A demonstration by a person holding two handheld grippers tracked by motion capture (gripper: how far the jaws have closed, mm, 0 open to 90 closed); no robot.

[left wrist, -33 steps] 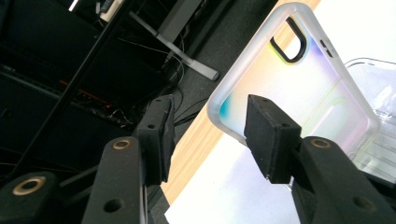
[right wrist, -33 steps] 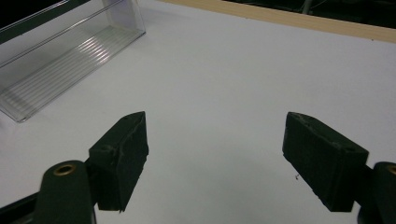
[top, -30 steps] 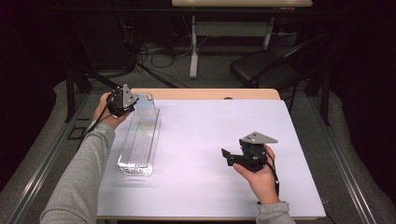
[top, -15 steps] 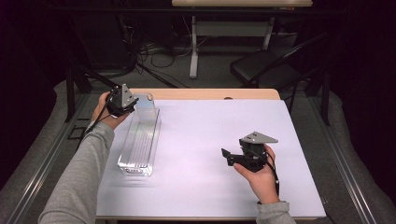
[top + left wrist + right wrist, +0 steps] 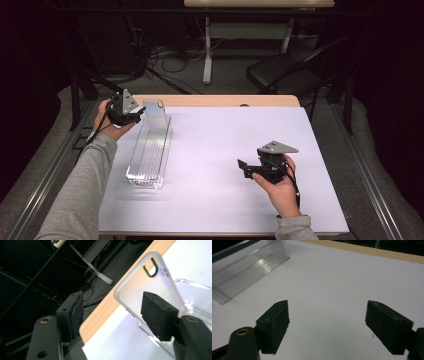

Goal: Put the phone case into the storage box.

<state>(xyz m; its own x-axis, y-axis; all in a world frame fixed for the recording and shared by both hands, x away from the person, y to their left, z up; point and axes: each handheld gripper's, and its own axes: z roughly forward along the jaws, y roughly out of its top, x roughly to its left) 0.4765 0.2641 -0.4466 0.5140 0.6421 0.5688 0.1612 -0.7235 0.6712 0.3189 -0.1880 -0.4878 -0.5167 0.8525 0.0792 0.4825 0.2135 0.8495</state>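
Backdrop: dark lab, cables and a folding chair (image 5: 280, 72) beyond the table (image 5: 235, 135); white sheet over a wooden top.
Change vs 1.0 s and 0.5 s ago: essentially none. Both hands and the rack sit where they were, so this reads as a pause.
Left gripper (image 5: 131, 114): at the far left corner, jaws wide apart, clamped on nothing. In the left gripper view one pad (image 5: 158, 315) overlaps the phone case; whether it touches I can't tell.
Phone case (image 5: 147, 290): clear, camera cutout up, standing on end and tilted at the far end of the rack (image 5: 149, 152).
Rack: clear ribbed plastic tray, lying lengthwise on the sheet's left side, otherwise unloaded as far as I can see.
Right gripper (image 5: 245, 167): held over bare sheet, well apart from the rack, jaws fully spread, nothing between them.
Read: case looks seated in its slot and freed; judging by the open jaws, left hand is likely due to back off.
Risk: a jaw nudging the tilted case on the way out.
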